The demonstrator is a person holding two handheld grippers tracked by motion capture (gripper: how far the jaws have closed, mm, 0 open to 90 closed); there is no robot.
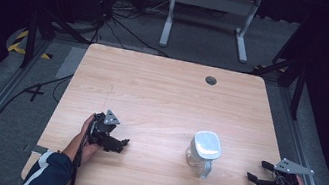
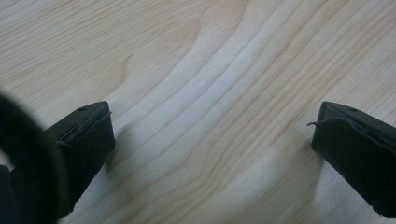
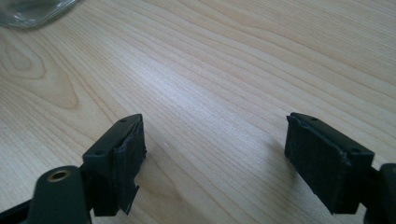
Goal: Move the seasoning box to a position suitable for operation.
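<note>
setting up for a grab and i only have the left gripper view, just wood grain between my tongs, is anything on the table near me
Observer: Yes. In the high view a clear glass pitcher with a white lid stands on the table, between the two grippers and nearer the right one.
Operator: which way is its handle pointing
Observer: Toward the person's edge of the table, at the pitcher's near side.
Operator: what's the right gripper doing
Observer: The right gripper rests by the table's right edge, open and holding nothing, aimed toward the pitcher.
Operator: and mine from above
Observer: The left gripper lies low on the wood, pointing right toward the pitcher.
</note>
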